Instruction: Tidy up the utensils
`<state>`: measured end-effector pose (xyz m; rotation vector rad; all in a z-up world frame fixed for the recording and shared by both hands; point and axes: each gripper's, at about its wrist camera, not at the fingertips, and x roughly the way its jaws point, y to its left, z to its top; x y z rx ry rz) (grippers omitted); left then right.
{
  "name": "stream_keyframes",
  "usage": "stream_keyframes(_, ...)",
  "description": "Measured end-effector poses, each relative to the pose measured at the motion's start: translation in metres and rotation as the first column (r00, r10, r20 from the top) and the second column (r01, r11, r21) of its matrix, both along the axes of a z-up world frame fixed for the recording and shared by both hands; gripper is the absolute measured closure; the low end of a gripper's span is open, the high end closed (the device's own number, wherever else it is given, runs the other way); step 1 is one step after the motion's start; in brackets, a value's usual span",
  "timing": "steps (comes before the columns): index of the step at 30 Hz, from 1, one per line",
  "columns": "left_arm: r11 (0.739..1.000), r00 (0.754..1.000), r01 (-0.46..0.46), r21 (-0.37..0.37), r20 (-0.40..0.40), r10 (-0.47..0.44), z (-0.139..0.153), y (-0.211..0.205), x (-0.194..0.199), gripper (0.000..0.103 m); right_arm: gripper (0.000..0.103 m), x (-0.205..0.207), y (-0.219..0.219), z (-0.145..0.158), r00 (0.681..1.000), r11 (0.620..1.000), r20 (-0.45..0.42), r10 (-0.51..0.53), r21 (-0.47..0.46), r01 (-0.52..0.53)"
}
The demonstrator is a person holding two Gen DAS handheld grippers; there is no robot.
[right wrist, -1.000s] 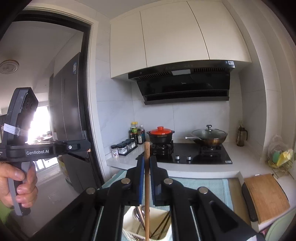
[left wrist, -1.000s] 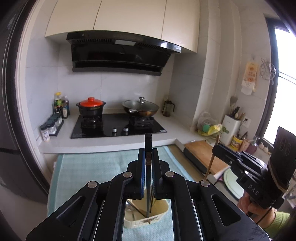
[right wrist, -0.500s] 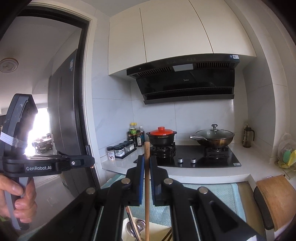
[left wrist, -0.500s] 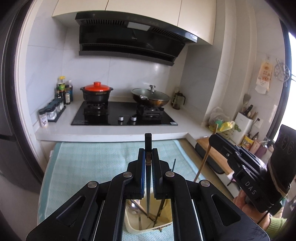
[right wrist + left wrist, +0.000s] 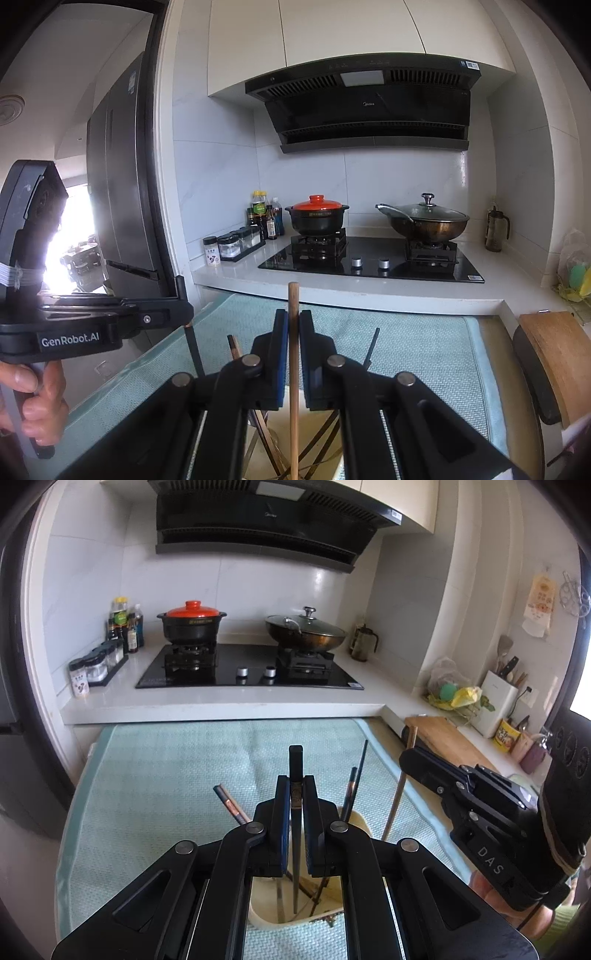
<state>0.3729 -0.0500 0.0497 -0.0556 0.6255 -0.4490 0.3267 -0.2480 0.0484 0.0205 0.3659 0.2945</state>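
Observation:
My left gripper (image 5: pixel 295 781) is shut on a black chopstick (image 5: pixel 295 760) that stands upright, its lower end down inside the cream utensil holder (image 5: pixel 258 917) just beneath the fingers. Several other chopsticks (image 5: pixel 356 782) lean in that holder. My right gripper (image 5: pixel 293 314) is shut on a wooden chopstick (image 5: pixel 293 295), also upright, with its lower end in the same holder (image 5: pixel 317 435). In the left wrist view the right gripper (image 5: pixel 406 758) comes in from the right with the wooden chopstick (image 5: pixel 397 805). In the right wrist view the left gripper (image 5: pixel 184 314) is at the left, in a hand.
The holder stands on a teal mat (image 5: pixel 166 775). Behind it is a white counter with a black hob (image 5: pixel 247 668), a red-lidded pot (image 5: pixel 192 622), a lidded wok (image 5: pixel 304 631) and spice jars (image 5: pixel 96 664). A wooden cutting board (image 5: pixel 443 738) lies at the right, a dark fridge (image 5: pixel 122 184) at the left.
Both grippers have sunk towards the holder with their chopsticks still gripped. The holder and the chopsticks in it now sit closer under the fingers.

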Motion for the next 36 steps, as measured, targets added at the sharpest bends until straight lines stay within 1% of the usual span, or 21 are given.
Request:
stream_keyframes(2,1.0,1.0,-0.005,0.017,-0.008,0.005,-0.004,-0.003,0.0,0.098,0.096,0.0,-0.001,-0.002,1.0,1.0,-0.021,0.001,0.003,-0.001)
stream_keyframes(3,1.0,1.0,-0.012,0.029,-0.016,0.012,-0.005,-0.004,0.002,0.095,0.096,0.001,0.0,-0.003,0.999,1.0,-0.036,0.002,-0.001,-0.002)
stream_keyframes(4,0.999,1.0,-0.018,0.038,-0.022,0.019,-0.006,-0.005,0.002,0.083,0.095,0.002,0.0,-0.003,0.999,1.0,-0.046,-0.005,-0.009,0.004)
stream_keyframes(5,0.998,0.999,-0.028,0.049,-0.026,0.029,-0.005,-0.005,0.003,0.072,0.085,0.002,0.0,-0.002,0.998,1.0,-0.053,-0.017,-0.017,0.016)
stream_keyframes(6,0.997,0.999,-0.045,0.057,-0.02,0.047,-0.002,-0.004,0.003,0.046,0.075,0.003,-0.001,-0.001,0.998,0.999,-0.061,-0.028,-0.019,0.027)
stream_keyframes(7,0.996,0.998,-0.067,0.058,0.0,0.067,0.002,-0.002,0.001,0.03,0.047,0.003,-0.004,0.001,0.997,0.999,-0.067,-0.036,-0.01,0.036)
stream_keyframes(8,0.995,0.996,-0.083,0.053,0.024,0.082,0.008,0.001,-0.002,0.026,0.032,0.002,-0.007,0.004,0.997,0.999,-0.06,-0.048,0.008,0.048)
stream_keyframes(11,0.993,0.993,-0.108,0.042,0.061,0.105,0.027,0.009,-0.011,0.015,0.031,-0.005,-0.014,0.018,0.997,0.997,-0.043,-0.065,0.03,0.066)
stream_keyframes(13,0.988,0.985,-0.143,0.064,0.109,0.136,0.04,0.012,-0.023,0.002,0.031,-0.011,-0.018,0.03,0.996,0.996,-0.042,-0.079,0.038,0.08)
stream_keyframes(15,0.978,0.97,-0.184,0.097,0.179,0.165,0.053,0.013,-0.041,0.001,0.03,-0.02,-0.022,0.043,0.995,0.995,-0.044,-0.084,0.051,0.086)
stream_keyframes(17,0.968,0.955,-0.218,0.125,0.233,0.185,0.061,0.014,-0.061,0.0,0.022,-0.033,-0.024,0.054,0.993,0.993,-0.051,-0.105,0.041,0.107)
stream_keyframes(19,0.955,0.944,-0.255,0.155,0.255,0.21,0.066,0.014,-0.079,0.0,0.021,-0.049,-0.024,0.064,0.992,0.992,-0.05,-0.116,0.034,0.118)
stream_keyframes(20,0.948,0.945,-0.262,0.183,0.246,0.214,0.066,0.012,-0.087,0.0,0.02,-0.058,-0.025,0.068,0.992,0.992,-0.048,-0.119,0.029,0.12)
stream_keyframes(22,0.941,0.948,-0.266,0.208,0.233,0.216,0.066,0.011,-0.101,0.0,0.018,-0.078,-0.023,0.074,0.992,0.992,-0.042,-0.123,0.008,0.123)
stream_keyframes(24,0.93,0.94,-0.296,0.218,0.238,0.243,0.063,0.013,-0.119,0.0,0.016,-0.097,-0.021,0.077,0.992,0.993,-0.037,-0.121,-0.011,0.12)
stream_keyframes(25,0.93,0.94,-0.299,0.212,0.23,0.25,0.062,0.015,-0.127,0.0,0.015,-0.106,-0.02,0.078,0.992,0.993,-0.037,-0.118,-0.018,0.117)
stream_keyframes(27,0.94,0.946,-0.29,0.179,0.2,0.254,0.058,0.021,-0.14,0.0,0.011,-0.122,-0.018,0.077,0.992,0.993,-0.045,-0.114,-0.023,0.113)
stream_keyframes(29,0.947,0.951,-0.284,0.152,0.168,0.258,0.055,0.026,-0.15,0.0,0.0,-0.134,-0.017,0.075,0.991,0.994,-0.067,-0.112,-0.017,0.111)
stream_keyframes(31,0.946,0.952,-0.287,0.149,0.157,0.264,0.052,0.028,-0.159,0.0,0.0,-0.143,-0.016,0.071,0.989,0.993,-0.091,-0.115,-0.008,0.115)
stream_keyframes(33,0.941,0.947,-0.301,0.153,0.16,0.277,0.05,0.03,-0.168,0.0,0.0,-0.15,-0.013,0.067,0.985,0.992,-0.116,-0.124,-0.02,0.123)
stream_keyframes(36,0.934,0.94,-0.32,0.158,0.174,0.292,0.048,0.033,-0.181,0.0,0.0,-0.159,-0.007,0.063,0.983,0.992,-0.13,-0.126,-0.038,0.123)
